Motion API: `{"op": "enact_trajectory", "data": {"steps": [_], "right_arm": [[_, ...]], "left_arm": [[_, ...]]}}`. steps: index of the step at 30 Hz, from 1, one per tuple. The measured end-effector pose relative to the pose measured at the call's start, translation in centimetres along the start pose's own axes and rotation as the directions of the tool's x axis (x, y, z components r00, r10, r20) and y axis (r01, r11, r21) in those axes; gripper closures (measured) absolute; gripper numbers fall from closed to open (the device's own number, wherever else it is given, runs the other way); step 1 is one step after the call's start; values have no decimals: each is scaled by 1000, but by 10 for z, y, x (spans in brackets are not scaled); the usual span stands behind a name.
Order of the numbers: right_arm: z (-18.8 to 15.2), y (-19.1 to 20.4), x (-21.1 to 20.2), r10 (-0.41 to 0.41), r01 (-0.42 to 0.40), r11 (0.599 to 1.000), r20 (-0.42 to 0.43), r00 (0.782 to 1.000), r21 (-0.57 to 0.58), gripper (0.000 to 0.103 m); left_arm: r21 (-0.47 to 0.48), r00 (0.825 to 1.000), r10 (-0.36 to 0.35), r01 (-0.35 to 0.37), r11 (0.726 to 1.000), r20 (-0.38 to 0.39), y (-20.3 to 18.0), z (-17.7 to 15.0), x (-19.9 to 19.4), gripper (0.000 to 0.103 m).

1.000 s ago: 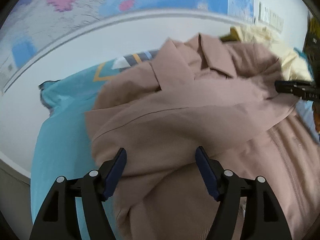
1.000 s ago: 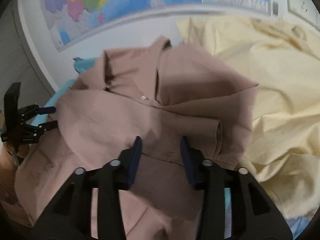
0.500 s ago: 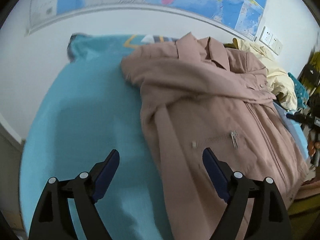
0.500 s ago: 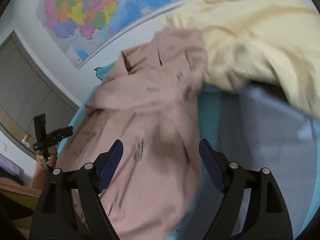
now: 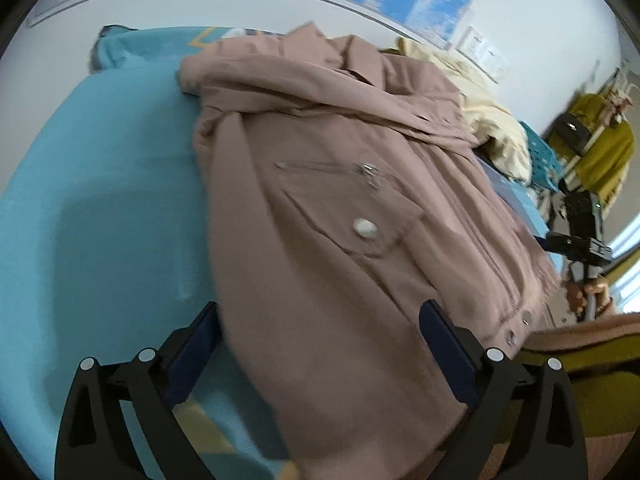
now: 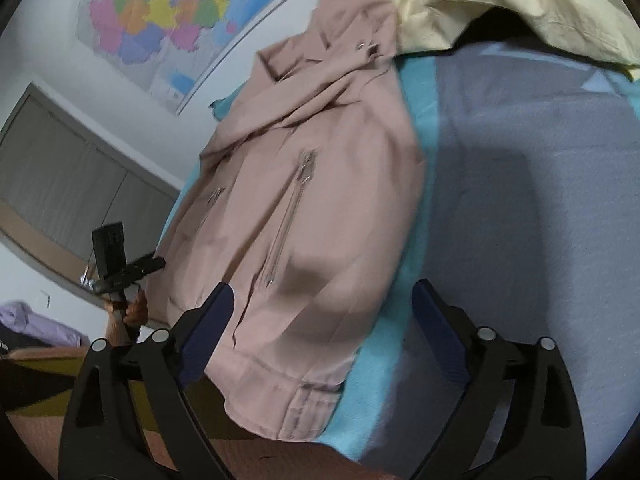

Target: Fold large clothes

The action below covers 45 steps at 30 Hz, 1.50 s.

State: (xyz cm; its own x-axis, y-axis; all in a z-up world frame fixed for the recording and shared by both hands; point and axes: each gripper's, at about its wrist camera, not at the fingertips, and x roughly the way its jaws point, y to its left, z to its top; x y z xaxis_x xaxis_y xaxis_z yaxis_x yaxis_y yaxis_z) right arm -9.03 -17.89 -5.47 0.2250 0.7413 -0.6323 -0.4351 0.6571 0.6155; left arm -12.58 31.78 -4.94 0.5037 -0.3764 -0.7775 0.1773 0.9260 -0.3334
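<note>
A dusty pink jacket [image 5: 340,208] lies front up on a teal bed cover [image 5: 100,200], sleeves folded across its chest, collar toward the wall. It also shows in the right wrist view [image 6: 320,208]. My left gripper [image 5: 320,352] is open and empty, low over the jacket's hem at its left side. My right gripper [image 6: 320,336] is open and empty over the hem at its right side. Each gripper shows in the other's view, the right [image 5: 576,246] and the left [image 6: 128,270], both off the jacket's sides.
A pale yellow garment [image 6: 500,4] is heaped at the head of the bed beside the collar. A grey-blue patch of cover [image 6: 540,180] lies right of the jacket. A wall map [image 6: 160,12] hangs behind. A teal basket [image 5: 540,156] stands far right.
Both grippers let go of the folded sleeves, opened wide and pulled back from the chest to the hem end. The sleeves now lie folded across the jacket.
</note>
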Motion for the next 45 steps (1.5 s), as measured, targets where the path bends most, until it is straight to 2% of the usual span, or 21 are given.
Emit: {"op": "enact_trajectory", "data": {"steps": [2,4,5,7,9,12,15,17,18,19,20,22,24,26,28,32,36,38,40,43,45], "right_arm": [[-2,6,4,26,-26,1000,-10,1000,-9,11],[-7,14,10,73,-74,997,-40,997,-35,11],[-10,17,11,71,-73,996,-45,996,-52,11],[-11,16,10,83,-85,995,-39,996,-55,11],[-10,12,10,106,-107,994,-27,994,-37,11],[-8,18,16,111,-113,991,-32,993,-70,11],[-5,24,23,136,-138,987,-29,990,-79,13],[-4,24,33,164,-166,985,-35,986,-51,38],[-3,24,36,151,-152,987,-33,988,-52,42],[-3,23,37,154,-155,987,-33,988,-42,52],[-2,16,38,179,-179,984,-26,983,3,66],[-5,3,37,228,-226,971,-11,974,81,84],[-10,-3,31,268,-268,957,19,963,107,88],[-11,0,20,312,-316,943,53,949,102,92],[-10,9,3,369,-377,923,99,924,77,93],[-8,40,-37,401,-401,916,161,902,-33,94],[-20,63,-65,453,-441,891,153,878,-111,94],[-28,68,-72,455,-439,889,141,879,-128,94],[-35,66,-69,442,-433,896,123,888,-96,94],[-42,52,-59,420,-421,907,105,901,-14,94],[-41,50,-62,437,-440,898,127,890,-7,94]], "left_arm": [[2,999,-49,49,999,-8,-7,-6,2,9],[-18,992,-129,129,991,-13,-14,-12,3,7],[-5,991,-136,136,991,-17,-19,-17,3,7],[25,993,-113,114,993,-24,-25,-21,3,7],[13,993,-118,119,993,-15,-25,-21,4,7],[-12,993,-114,114,993,-5,-26,-15,9,7],[-15,997,-79,79,997,1,-32,-9,16,16],[-36,999,-42,43,998,5,-35,-5,18,31],[-45,1000,-26,26,999,4,-33,-4,18,45],[-55,1000,-5,5,998,0,-32,-3,19,56],[-67,1000,19,-18,998,2,-31,-2,19,61],[-101,1000,27,-26,995,8,-25,-2,18,77],[-153,999,21,-17,988,24,-18,-4,15,89],[-182,999,14,-5,983,47,-15,-5,8,97],[-200,995,-24,43,979,98,-18,-5,-6,99],[-216,984,-60,96,972,167,-22,-4,-39,100],[-196,968,-78,127,972,238,-29,-10,-77,100],[-201,961,-85,141,969,263,-28,-19,-95,100],[-206,959,-79,139,969,274,-29,-26,-102,100],[-239,968,-69,128,963,241,-23,-35,-92,100],[-274,974,-75,133,952,212,-15,-37,-80,100]]}}
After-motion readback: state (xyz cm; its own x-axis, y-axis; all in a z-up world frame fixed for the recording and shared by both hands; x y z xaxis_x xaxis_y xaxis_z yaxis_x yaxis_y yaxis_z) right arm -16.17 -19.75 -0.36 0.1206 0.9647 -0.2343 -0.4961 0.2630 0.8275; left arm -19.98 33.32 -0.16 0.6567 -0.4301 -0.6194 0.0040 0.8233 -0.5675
